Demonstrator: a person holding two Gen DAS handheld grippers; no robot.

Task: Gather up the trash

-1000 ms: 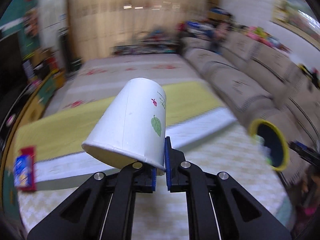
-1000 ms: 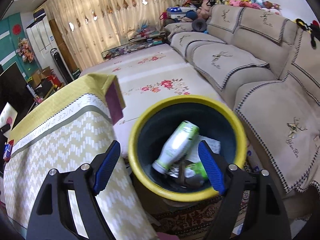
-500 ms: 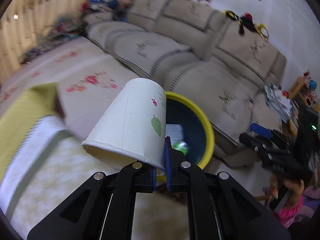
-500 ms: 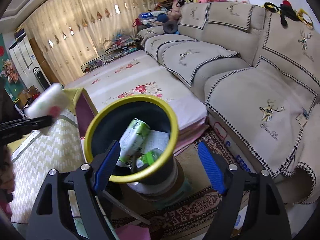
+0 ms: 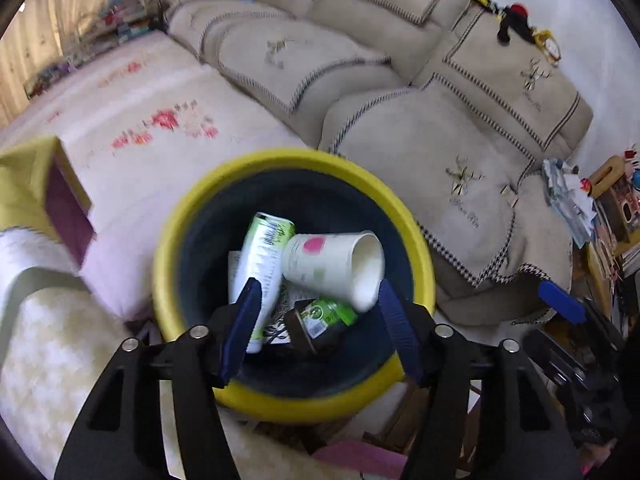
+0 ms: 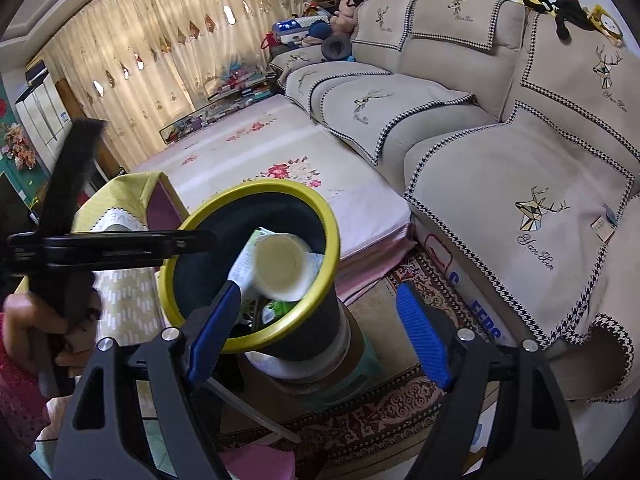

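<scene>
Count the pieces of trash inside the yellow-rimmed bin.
4 visible: paper cup on top, on its side; white-green bottle left of it; green-labelled dark container nearer the gripper; printed paper beneath. More may be hidden underneath.

The left gripper (image 5: 320, 328) is pointed steeply downward, its blue-padded jaws opening with nothing pressed between them. The right gripper (image 6: 320, 336) is angled downward too, its jaws spread wide and empty. A hand (image 6: 24, 320) (partly hidden) is seen gripping the left gripper's handle.
</scene>
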